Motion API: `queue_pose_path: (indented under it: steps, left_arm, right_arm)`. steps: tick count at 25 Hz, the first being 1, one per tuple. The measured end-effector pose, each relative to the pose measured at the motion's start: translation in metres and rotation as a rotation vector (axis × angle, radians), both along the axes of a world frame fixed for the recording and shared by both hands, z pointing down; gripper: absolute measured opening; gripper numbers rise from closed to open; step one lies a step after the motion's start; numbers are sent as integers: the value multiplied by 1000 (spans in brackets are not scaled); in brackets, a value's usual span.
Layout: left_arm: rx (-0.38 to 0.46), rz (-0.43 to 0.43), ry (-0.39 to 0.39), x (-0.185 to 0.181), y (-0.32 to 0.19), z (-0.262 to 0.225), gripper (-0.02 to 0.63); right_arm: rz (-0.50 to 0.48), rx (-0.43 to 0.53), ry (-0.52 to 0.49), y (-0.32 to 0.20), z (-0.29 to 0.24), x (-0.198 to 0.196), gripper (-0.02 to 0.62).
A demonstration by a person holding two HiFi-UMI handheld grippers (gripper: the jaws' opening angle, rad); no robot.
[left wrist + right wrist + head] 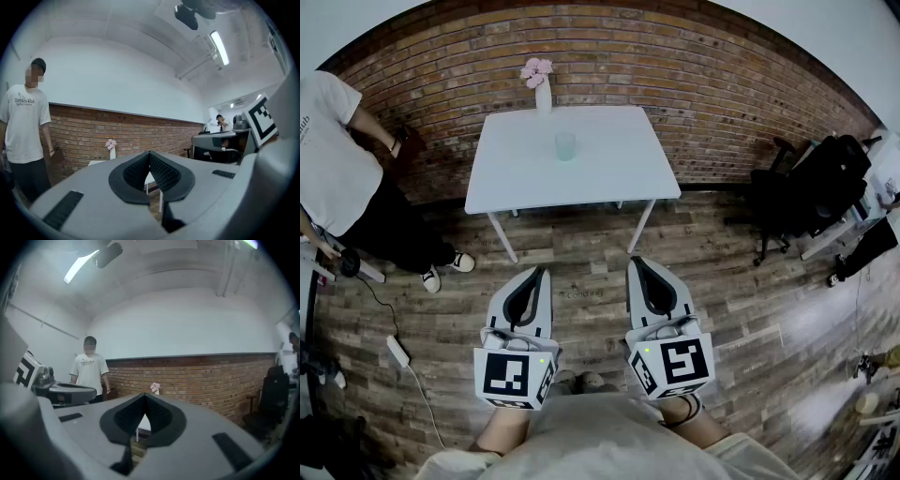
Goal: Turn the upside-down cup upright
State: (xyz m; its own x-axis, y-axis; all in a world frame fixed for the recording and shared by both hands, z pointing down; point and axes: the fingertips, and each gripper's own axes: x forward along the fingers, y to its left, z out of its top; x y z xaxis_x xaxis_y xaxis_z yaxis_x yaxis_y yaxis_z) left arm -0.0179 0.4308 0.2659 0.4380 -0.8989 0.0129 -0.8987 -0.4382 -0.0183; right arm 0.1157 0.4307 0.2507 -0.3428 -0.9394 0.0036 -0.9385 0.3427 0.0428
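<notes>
- Standing well back from the white table, the person holds the left gripper and right gripper level, both closed tight on nothing.
- The cup sits mid-table, near the vase.
- It looks light, stiff, smooth and probably slippery, so a grip across its side wall at mid-height seems safest.

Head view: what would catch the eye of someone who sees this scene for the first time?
A white table stands before the brick wall, with a pale cup near its middle and a vase of pink flowers at its far edge. Lower down, the left gripper and right gripper point toward it, jaws together and empty, well short of the table.
</notes>
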Motion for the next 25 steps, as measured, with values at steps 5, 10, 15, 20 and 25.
queue_pose_path:
  steps: [5,10,15,20,25]
  left_arm:
    - [3,-8,-6,10,-5,-1,9]
    - [3,-18,-11,17,-14,-2,9]
    - [2,-26,-16,24,-15,-2,9]
    - [9,-43,-19,31,-13,-2,9]
    - [4,-67,-16,32,-13,2,9]
  right_arm:
    - [-10,2,-6,-7,2,10,6]
    - [-21,-6,-5,-16,5,16,6]
    - [-38,4,-29,-19,5,22,6]
    - [-37,13,-58,-18,8,41,6]
    - [-43,-1,-59,-21,16,49,6]
